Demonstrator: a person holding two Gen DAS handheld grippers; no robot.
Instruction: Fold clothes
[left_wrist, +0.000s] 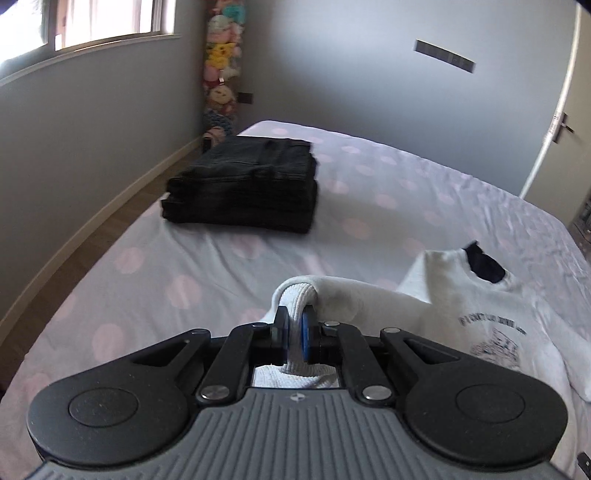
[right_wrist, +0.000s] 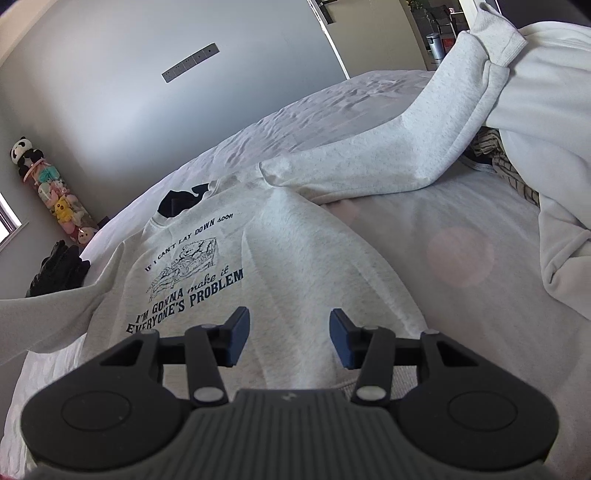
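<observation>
1. In the left wrist view, our left gripper is clamped on the ribbed cuff of the pale grey printed sweatshirt, with the cuff bunched between the blue pads. From the cuff, the sleeve runs ahead and to the right toward the sweatshirt's body, which lies right of the gripper on the dotted lilac bed sheet. A stack of folded black clothes sits well ahead and to the left.

2. In the right wrist view, our right gripper hangs with its jaws apart and nothing between them, just above the sweatshirt's lower front. The body's long axis runs straight ahead of it, hem nearest and collar farthest. The other sleeve stretches ahead and to the right, its cuff resting against a white heap of clothes.

3. We judge the next fold turns on carrying the held sleeve rightward across the chest; the left hand is the one placed for it.
</observation>
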